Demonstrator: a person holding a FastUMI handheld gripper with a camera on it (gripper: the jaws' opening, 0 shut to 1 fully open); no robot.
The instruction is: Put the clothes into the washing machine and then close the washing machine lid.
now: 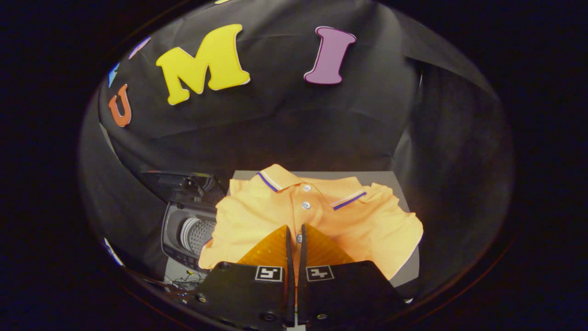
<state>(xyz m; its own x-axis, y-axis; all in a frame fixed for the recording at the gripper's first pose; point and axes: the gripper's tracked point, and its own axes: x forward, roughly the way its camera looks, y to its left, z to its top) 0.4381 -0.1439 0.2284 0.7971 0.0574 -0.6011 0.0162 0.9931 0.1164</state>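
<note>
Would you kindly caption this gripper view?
Nearly closed gripper over an orange polo shirt, open washing machine beside it.

The polo shirt at the centre of the frame is bright orange, its collar and sleeve cuff edged with white and blue-purple stripes, and its buttons are white. The gripper at lower centre has amber, finely ribbed fingertips on black bodies, each carrying a white-and-black square marker. At lower left, the washing machine is grey and black with a pale perforated drum; the table under the shirt is grey.
</note>
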